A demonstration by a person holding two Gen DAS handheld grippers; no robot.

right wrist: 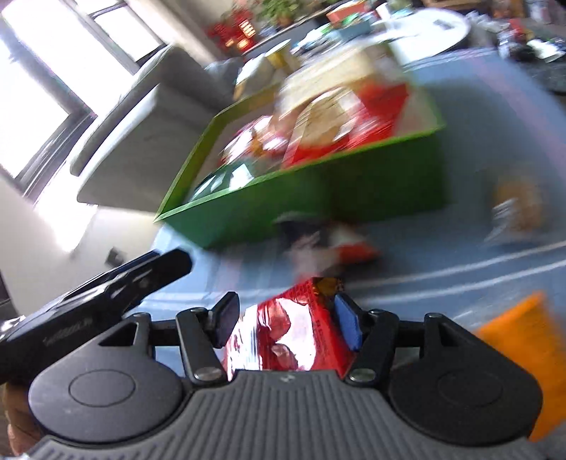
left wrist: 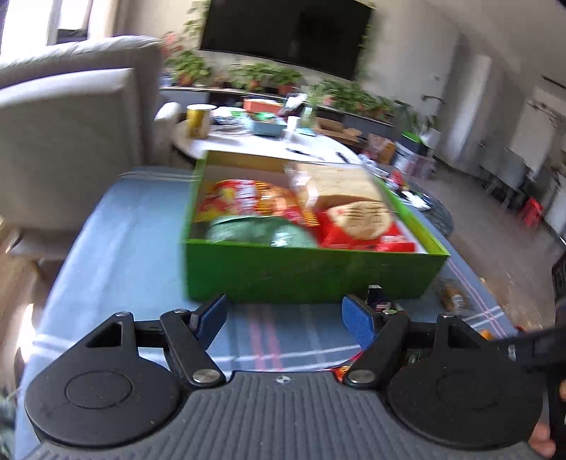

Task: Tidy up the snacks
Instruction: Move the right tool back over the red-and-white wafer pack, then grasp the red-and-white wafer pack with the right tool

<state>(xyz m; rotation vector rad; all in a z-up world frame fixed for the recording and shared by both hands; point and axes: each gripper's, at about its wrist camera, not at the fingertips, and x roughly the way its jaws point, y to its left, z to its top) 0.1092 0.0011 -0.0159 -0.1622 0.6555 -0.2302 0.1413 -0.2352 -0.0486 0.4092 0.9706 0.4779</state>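
Hand-held gripper on our left (left wrist: 284,316) stood spread and empty, the green box (left wrist: 311,272) of snacks just ahead on the blue worktop (left wrist: 116,240). Our right hand-held gripper (right wrist: 287,320) straddled a red foil packet (right wrist: 290,332) — whether it pinched, we could not tell — box (right wrist: 276,198) ahead, slightly left.

Sofa (left wrist: 70,141): grey, seen left of the blue cloth (left wrist: 116,247).
Television (left wrist: 286,32): mounted on the wall.
Plants (left wrist: 265,76): lined beneath it.
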